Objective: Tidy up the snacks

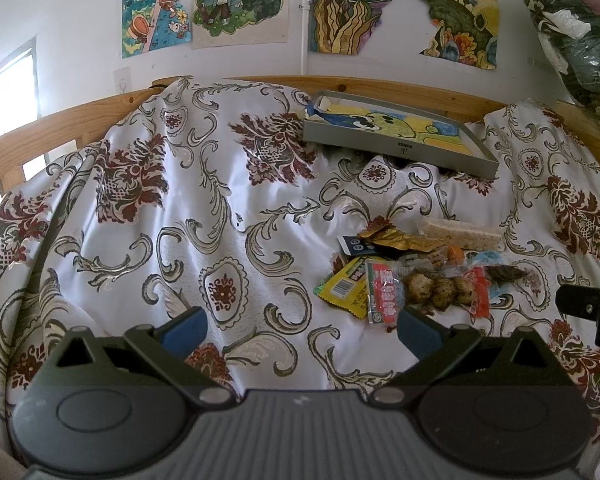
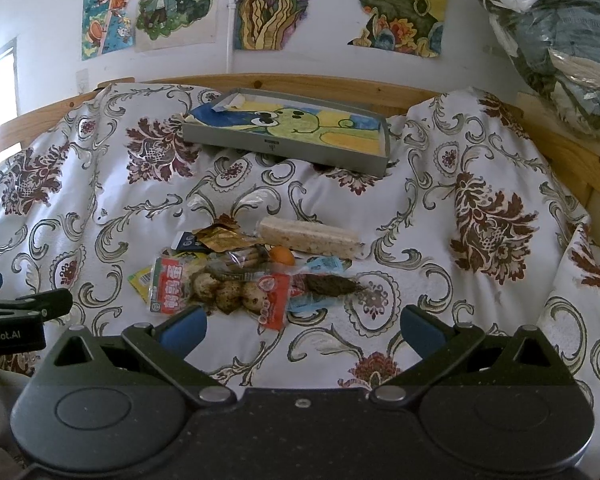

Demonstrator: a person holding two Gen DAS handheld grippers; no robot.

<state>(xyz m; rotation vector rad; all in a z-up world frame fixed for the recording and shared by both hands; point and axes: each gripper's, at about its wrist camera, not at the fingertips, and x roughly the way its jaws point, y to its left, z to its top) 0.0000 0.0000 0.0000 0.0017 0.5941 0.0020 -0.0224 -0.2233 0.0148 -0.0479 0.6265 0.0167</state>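
Observation:
A pile of snack packets lies on the floral bedspread: a clear packet of speckled eggs, a yellow packet, a gold wrapper, a pale rice bar, a small orange snack and a dark brown snack. A grey tray with a cartoon drawing inside lies behind the pile. My left gripper is open and empty, left of the pile. My right gripper is open and empty, just in front of the pile.
The bedspread covers a bed with a wooden rail behind it. Drawings hang on the wall. A bundle of bagged clothes sits at the upper right. Each gripper shows at the other view's edge.

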